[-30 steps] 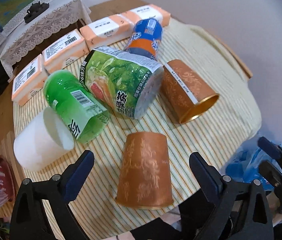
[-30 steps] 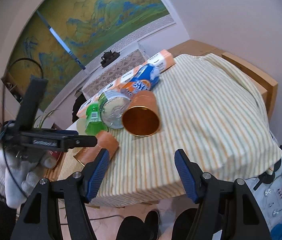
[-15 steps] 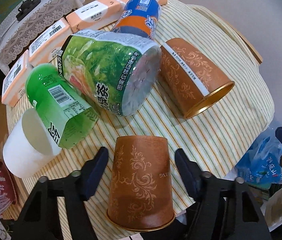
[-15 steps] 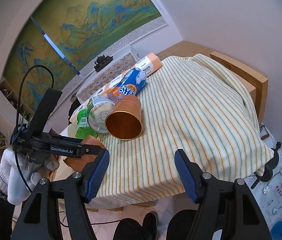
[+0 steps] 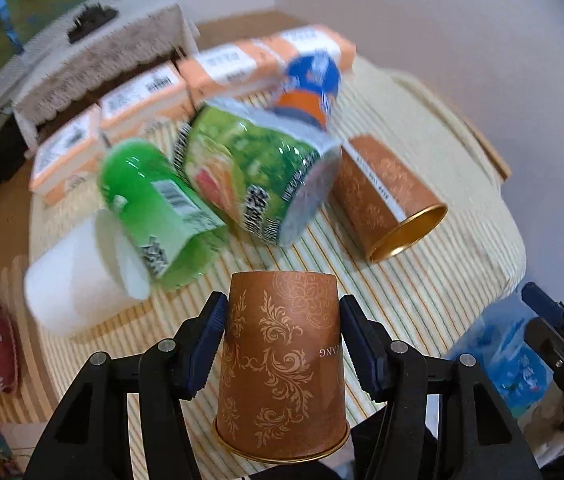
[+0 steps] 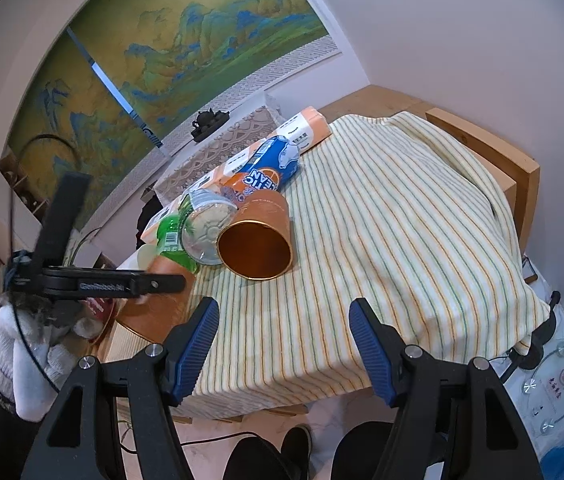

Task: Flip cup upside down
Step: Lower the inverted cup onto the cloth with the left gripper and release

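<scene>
**Left gripper clasps the patterned cup at the table's near edge**

At the near edge of the striped tablecloth (image 5: 422, 280), the left gripper (image 5: 282, 344) is clamped on a brown paper cup (image 5: 282, 364) with a pale floral pattern. Its blue pads (image 5: 205, 344) press the cup's two sides. The cup's closed base points away toward the pile of goods and its gold-rimmed mouth faces back toward the person. In the right wrist view the same cup (image 6: 157, 304) shows low at the cloth's left edge, partly behind the left gripper (image 6: 161, 282), which a white-gloved hand (image 6: 29, 344) holds from the side.

Beyond the held cup, toward the middle of the cloth, a second brown cup (image 5: 390, 196) lies on its side with its golden inside open toward the near right. Just left of that cup lies a green tea bottle (image 5: 257, 176), bottom end facing the viewer, touching or nearly touching it. A bright green bottle (image 5: 157, 208) lies left again, its end tucked at the mouth of a white cup (image 5: 77, 276) on its side. Behind the tea bottle rests a blue and orange bottle (image 5: 310, 88), and a row of orange tissue packs (image 5: 217, 68) lines the far edge of the cloth.

The right gripper (image 6: 282, 344) hangs off the near side of the cloth, well apart from every cup, its blue fingers (image 6: 197, 344) spread wide with nothing between them.
</scene>
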`<action>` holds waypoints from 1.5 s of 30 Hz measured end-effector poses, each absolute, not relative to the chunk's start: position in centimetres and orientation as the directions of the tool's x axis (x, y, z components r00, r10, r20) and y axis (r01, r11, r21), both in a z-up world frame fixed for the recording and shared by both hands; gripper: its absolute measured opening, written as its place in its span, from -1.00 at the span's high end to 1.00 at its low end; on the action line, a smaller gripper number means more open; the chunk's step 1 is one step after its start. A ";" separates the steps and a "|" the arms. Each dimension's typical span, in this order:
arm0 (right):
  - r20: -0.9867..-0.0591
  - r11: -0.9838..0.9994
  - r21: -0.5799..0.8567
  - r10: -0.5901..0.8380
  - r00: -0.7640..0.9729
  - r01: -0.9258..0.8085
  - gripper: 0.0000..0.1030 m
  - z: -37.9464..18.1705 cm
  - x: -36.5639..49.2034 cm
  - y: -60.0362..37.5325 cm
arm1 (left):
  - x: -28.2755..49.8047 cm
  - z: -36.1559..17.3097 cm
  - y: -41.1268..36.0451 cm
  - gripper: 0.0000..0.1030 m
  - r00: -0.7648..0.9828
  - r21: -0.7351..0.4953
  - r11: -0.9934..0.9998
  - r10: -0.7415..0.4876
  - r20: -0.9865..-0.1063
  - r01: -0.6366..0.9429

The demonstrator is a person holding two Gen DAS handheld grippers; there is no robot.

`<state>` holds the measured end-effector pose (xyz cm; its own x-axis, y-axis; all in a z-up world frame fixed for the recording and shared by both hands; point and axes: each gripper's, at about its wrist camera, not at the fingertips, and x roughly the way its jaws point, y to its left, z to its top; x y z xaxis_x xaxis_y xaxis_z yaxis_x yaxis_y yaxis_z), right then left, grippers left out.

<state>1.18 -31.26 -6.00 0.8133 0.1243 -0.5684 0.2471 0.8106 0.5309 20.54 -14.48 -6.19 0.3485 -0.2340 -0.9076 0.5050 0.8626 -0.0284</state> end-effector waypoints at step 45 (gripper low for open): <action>-0.453 0.960 0.159 -0.138 0.881 0.232 -0.24 -2.8 0.5 -23.4 | 11.7 -8.6 -9.1 -0.19 0.822 -0.162 0.935 -0.355 -0.446 0.316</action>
